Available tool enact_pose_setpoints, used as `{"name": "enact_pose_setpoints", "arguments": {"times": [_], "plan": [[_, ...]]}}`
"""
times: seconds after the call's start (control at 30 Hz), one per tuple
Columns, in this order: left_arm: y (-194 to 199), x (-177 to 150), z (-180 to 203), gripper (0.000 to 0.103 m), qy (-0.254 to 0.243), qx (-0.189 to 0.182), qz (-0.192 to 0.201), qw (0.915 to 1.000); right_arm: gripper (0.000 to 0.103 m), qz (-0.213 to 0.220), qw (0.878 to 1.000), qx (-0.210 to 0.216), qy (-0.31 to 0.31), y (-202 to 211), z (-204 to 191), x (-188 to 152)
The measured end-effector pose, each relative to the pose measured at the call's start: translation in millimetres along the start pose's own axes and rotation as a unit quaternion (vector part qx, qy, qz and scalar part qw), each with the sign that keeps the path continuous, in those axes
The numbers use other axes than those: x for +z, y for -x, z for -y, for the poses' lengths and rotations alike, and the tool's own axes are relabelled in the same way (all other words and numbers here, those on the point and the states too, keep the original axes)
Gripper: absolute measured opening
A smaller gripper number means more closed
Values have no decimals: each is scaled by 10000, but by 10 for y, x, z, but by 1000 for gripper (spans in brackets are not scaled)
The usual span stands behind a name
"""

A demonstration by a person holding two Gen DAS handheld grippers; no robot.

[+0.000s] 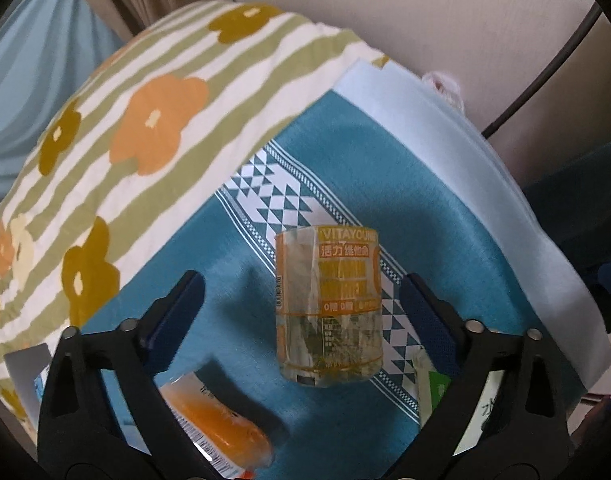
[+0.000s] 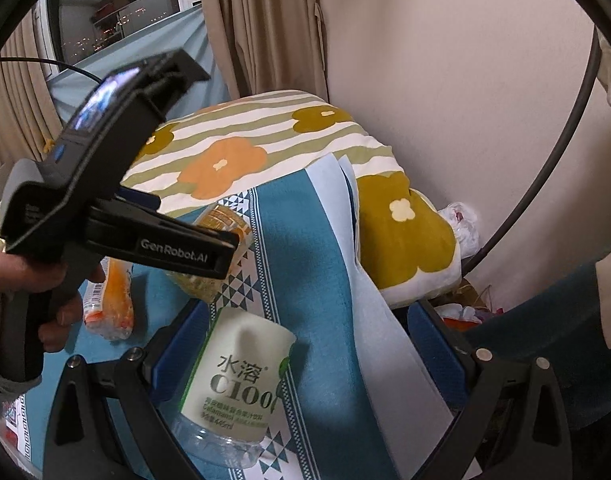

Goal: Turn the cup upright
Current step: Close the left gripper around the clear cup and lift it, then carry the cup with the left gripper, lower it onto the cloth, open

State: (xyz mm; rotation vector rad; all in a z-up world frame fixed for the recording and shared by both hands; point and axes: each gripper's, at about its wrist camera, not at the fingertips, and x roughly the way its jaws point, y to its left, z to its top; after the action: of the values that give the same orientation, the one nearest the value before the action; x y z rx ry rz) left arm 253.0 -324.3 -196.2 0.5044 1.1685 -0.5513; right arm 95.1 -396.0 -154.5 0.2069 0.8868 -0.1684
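Note:
A clear plastic cup (image 1: pixel 329 304) with an orange VITAYOUNG label stands on the teal cloth (image 1: pixel 345 152), its text reading right way up. My left gripper (image 1: pixel 301 300) is open, its blue-padded fingers (image 1: pixel 177 312) on either side of the cup and apart from it. In the right wrist view the left gripper's black body (image 2: pixel 145 240) hides most of that cup (image 2: pixel 225 220). My right gripper (image 2: pixel 309 344) is open over the cloth, with a white C100 cup (image 2: pixel 241 384) lying tilted beside its left finger.
An orange-labelled cup (image 1: pixel 221 424) lies on its side at the lower left, and also shows in the right wrist view (image 2: pixel 113 300). A flower-patterned pillow (image 1: pixel 145 120) sits behind the cloth. A pale wall (image 2: pixel 445 80) and curtains (image 2: pixel 261 20) stand beyond. A black cable (image 2: pixel 553 160) hangs at the right.

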Motion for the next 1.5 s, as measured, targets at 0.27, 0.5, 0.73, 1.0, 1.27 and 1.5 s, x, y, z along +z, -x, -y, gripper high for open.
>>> {"name": "enact_pose_setpoints", "arguments": {"times": [0.27, 0.5, 0.73, 1.0, 1.27, 1.5], "plan": [[-204, -13, 25, 83, -59, -46, -351, 9994, 99, -21, 10000, 26, -33, -68, 91, 11], [-257, -36, 31, 65, -27, -150, -431, 9990, 99, -40, 10000, 22, -60, -65, 150, 20], [-181, -29, 21, 64, 10, -189, -337, 9993, 99, 3, 10000, -3, -88, -9, 189, 22], [152, -48, 11, 64, 47, -237, -102, 9997, 99, 155, 9999, 20, -31, 128, 157, 106], [708, -326, -124, 64, 394, -243, 215, 9987, 99, 441, 9989, 48, 146, 409, -17, 164], [1139, -881, -351, 64, 843, -149, 416, 9955, 99, 542, 9980, 239, 216, 703, -253, 75]]}}
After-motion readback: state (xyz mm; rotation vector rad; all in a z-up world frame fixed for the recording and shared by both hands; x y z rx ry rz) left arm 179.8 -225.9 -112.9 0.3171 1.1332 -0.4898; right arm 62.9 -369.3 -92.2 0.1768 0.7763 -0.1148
